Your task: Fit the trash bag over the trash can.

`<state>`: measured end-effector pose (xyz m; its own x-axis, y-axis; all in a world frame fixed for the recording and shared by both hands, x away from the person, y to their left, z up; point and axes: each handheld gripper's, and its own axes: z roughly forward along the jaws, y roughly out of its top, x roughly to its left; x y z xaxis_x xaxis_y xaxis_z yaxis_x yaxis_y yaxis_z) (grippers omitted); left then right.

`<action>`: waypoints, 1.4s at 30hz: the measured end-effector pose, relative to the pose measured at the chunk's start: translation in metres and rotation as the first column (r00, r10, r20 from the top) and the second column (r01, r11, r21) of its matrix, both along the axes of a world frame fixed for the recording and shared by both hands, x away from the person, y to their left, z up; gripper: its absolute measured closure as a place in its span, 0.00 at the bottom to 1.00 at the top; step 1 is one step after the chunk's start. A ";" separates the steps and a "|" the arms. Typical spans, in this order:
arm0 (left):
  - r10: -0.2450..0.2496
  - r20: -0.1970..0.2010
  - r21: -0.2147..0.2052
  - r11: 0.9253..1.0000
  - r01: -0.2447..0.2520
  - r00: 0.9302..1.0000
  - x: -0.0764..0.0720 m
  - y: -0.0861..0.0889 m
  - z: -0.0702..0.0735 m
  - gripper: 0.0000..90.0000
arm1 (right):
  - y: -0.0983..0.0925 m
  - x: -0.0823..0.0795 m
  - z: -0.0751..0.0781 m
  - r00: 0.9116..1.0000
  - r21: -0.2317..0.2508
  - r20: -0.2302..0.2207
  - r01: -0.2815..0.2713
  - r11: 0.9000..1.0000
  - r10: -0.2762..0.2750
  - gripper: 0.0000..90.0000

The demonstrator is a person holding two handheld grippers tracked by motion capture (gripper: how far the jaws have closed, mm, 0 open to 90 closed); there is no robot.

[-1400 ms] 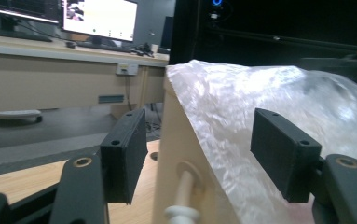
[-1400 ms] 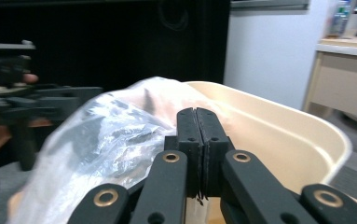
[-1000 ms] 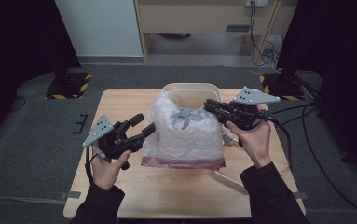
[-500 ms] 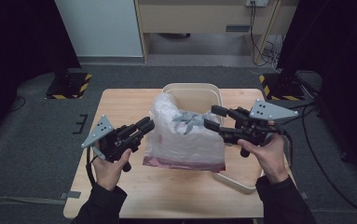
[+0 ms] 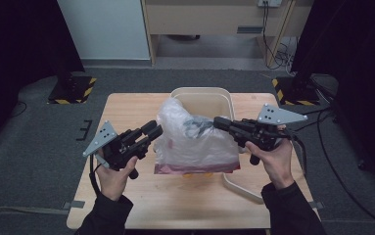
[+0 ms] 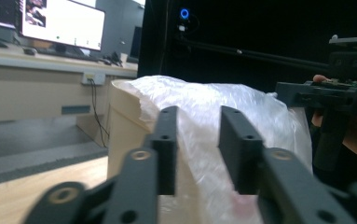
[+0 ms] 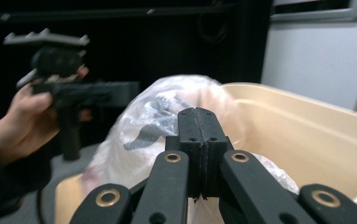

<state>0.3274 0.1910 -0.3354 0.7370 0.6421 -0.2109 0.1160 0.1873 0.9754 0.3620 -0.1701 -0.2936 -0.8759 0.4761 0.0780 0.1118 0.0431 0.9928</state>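
The near wall of the beige bin point(image 5: 226, 100) is hidden behind the plastic bag point(image 5: 195, 142), whose contents are indiscernible through the film.

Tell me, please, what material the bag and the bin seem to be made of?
The bag: thin clear plastic film, probably; it is see-through, crinkled and glossy. The bin: likely rigid plastic, beige, smooth and matte, with a rounded moulded rim.

At the centre of the high view, the plastic bag point(image 5: 195, 142) lies draped over the bin point(image 5: 202, 95) on the counter point(image 5: 126, 110). The left gripper point(image 5: 154, 130) sits left of the bag, the right gripper point(image 5: 219, 121) right of it.
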 end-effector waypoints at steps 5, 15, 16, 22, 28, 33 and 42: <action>0.031 0.019 -0.011 0.999 -0.030 0.999 0.000 0.002 0.000 0.60 | -0.002 0.012 0.004 0.995 0.034 0.001 0.104 0.994 -0.104 1.00; 0.012 0.018 0.014 1.000 -0.012 1.000 0.002 -0.005 -0.003 0.51 | 0.004 0.028 -0.003 0.987 -0.073 -0.029 0.153 0.986 -0.155 0.92; 0.011 0.018 0.017 1.000 -0.011 1.000 0.002 -0.005 -0.003 0.51 | 0.004 0.028 -0.003 0.988 -0.069 -0.025 0.148 0.987 -0.150 0.90; 0.011 0.018 0.030 0.999 -0.012 1.000 0.002 -0.009 -0.005 0.50 | -0.007 0.019 0.004 0.995 0.034 0.018 0.102 0.994 -0.102 0.63; 0.013 0.021 0.039 0.999 -0.014 1.000 0.002 -0.012 -0.005 0.50 | -0.007 0.007 0.003 0.999 0.027 0.026 -0.019 0.999 0.018 0.41; 0.014 0.023 0.052 0.999 -0.015 1.000 0.001 -0.014 -0.005 0.49 | 0.004 0.003 -0.008 0.997 -0.057 0.031 -0.068 0.996 0.070 0.50; 0.010 0.024 0.046 0.999 -0.011 1.000 0.000 -0.014 -0.005 0.47 | -0.003 0.005 -0.005 0.999 0.017 -0.022 -0.043 0.999 0.043 1.00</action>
<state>0.3278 0.1768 -0.3405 0.7347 0.6583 -0.1638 0.0913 0.1433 0.9855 0.3666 -0.1730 -0.2988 -0.8934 0.4368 0.1049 0.1319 0.0320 0.9907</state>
